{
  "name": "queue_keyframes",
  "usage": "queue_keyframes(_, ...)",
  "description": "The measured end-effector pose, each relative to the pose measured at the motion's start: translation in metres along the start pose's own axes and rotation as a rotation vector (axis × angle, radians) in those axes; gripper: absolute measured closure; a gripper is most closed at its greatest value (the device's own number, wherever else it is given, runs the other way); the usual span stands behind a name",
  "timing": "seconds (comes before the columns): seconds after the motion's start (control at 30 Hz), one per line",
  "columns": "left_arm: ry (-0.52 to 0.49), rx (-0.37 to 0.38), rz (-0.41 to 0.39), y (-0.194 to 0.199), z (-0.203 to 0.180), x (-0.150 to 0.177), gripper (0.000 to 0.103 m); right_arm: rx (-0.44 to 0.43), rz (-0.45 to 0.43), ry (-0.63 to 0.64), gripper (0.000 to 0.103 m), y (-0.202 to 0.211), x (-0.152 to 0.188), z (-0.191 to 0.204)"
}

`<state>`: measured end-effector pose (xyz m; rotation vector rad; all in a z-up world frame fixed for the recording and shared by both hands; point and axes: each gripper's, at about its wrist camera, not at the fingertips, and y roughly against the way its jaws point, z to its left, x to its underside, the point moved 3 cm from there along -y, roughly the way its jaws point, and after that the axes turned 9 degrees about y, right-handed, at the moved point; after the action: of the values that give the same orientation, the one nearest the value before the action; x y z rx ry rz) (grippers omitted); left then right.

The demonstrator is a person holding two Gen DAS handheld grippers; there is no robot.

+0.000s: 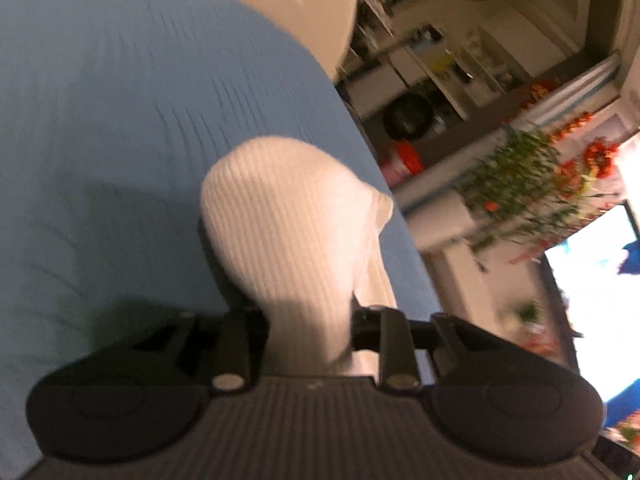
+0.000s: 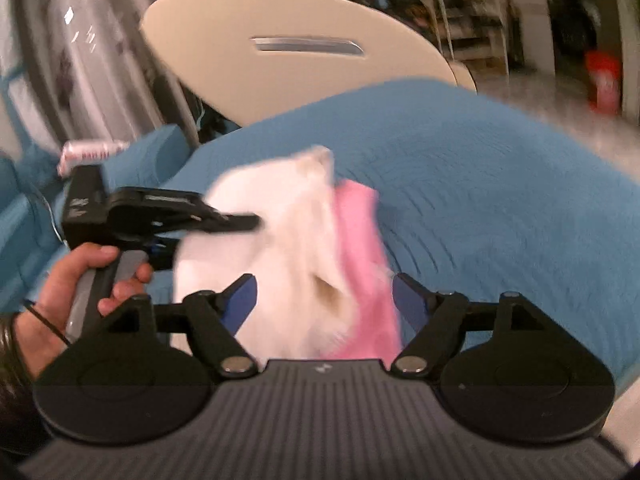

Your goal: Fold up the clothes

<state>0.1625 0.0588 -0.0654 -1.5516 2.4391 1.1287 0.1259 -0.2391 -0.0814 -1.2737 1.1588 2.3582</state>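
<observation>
A white ribbed garment (image 1: 280, 224) hangs over the blue quilted cover (image 1: 120, 100) and runs down between the fingers of my left gripper (image 1: 308, 320), which is shut on it. In the right wrist view the same white garment (image 2: 272, 240) is blurred, with a pink piece (image 2: 360, 248) along its right side. My left gripper (image 2: 248, 222) pinches the garment's left edge, held by a hand (image 2: 80, 280). My right gripper (image 2: 324, 296) stands open; its blue pads (image 2: 240, 300) are wide apart, with the white and pink cloth hanging between them.
A beige chair back (image 2: 296, 44) stands behind the blue cover (image 2: 500, 200). Past the cover's edge are shelves (image 1: 440, 68), a red bucket (image 1: 404, 160), a plant with red flowers (image 1: 532, 184) and a bright screen (image 1: 592, 300).
</observation>
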Motion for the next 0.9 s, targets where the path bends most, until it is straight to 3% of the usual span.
queue_keyframes(0.17, -0.059, -0.186, -0.066, 0.050, -0.006, -0.020, 0.075, -0.047, -0.012, -0.111, 0.026, -0.003, 0.001, -0.019)
queue_keyframes(0.37, -0.104, -0.348, -0.123, 0.121, 0.021, -0.072, 0.075, -0.108, -0.025, -0.077, 0.026, -0.003, 0.004, -0.010)
queue_keyframes(0.47, -0.127, -0.457, -0.138, 0.165, 0.059, -0.100, 0.074, -0.125, -0.025, -0.075, 0.026, -0.004, 0.004, -0.009)
queue_keyframes(0.67, -0.146, -0.798, -0.171, 0.290, 0.152, -0.162, 0.074, -0.136, -0.030, -0.140, 0.026, -0.003, 0.004, -0.014)
queue_keyframes(0.77, -0.159, -0.958, -0.138, 0.337, 0.191, -0.180, 0.074, -0.128, -0.020, -0.144, 0.026, -0.006, 0.004, -0.011)
queue_keyframes(0.9, -0.188, -1.217, -0.054, 0.419, 0.272, -0.191, 0.073, -0.112, 0.007, -0.117, 0.026, -0.013, 0.003, -0.003)
